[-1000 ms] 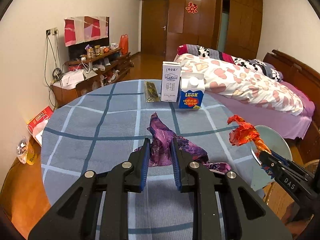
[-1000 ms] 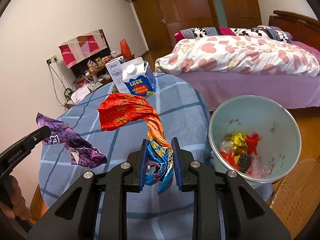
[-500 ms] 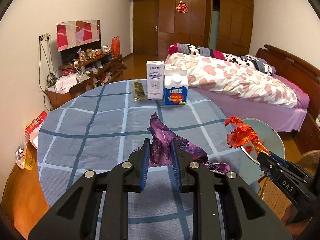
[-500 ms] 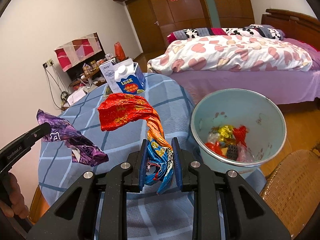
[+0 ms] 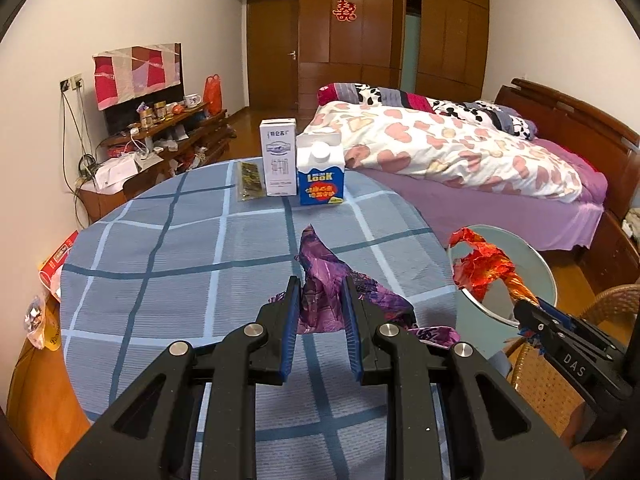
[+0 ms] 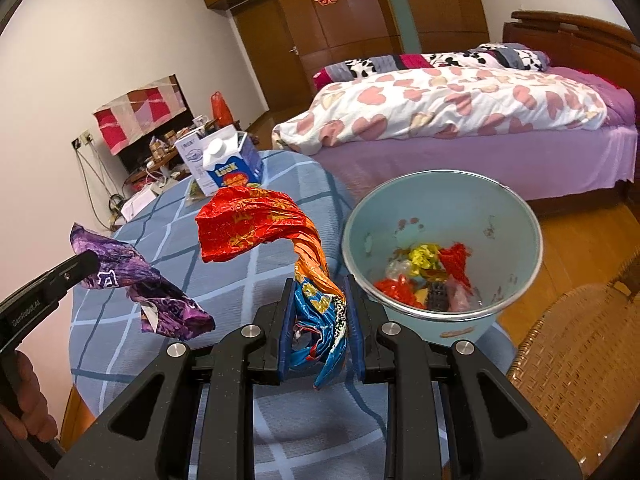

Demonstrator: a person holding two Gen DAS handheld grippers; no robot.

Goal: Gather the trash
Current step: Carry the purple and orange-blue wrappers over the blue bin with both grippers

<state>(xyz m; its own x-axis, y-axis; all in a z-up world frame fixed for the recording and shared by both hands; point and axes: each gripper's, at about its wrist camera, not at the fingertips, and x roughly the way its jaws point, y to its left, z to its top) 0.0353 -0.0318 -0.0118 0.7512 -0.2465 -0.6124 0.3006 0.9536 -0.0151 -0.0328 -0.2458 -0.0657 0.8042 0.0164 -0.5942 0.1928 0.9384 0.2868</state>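
The pale blue bin (image 6: pixel 442 216) beside the round worktop (image 5: pixel 160 264) holds red, yellow and clear wrappers. A checked blue cloth covers the worktop; two cartons (image 5: pixel 320 176) stand at its far edge, a bed (image 6: pixel 460 112) beyond. The left gripper (image 5: pixel 320 300) fingers pinch a crumpled purple wrapper (image 5: pixel 324 280); the right gripper (image 6: pixel 318 304) fingers clamp a red-and-blue foil wrapper (image 6: pixel 248 224) above the worktop.
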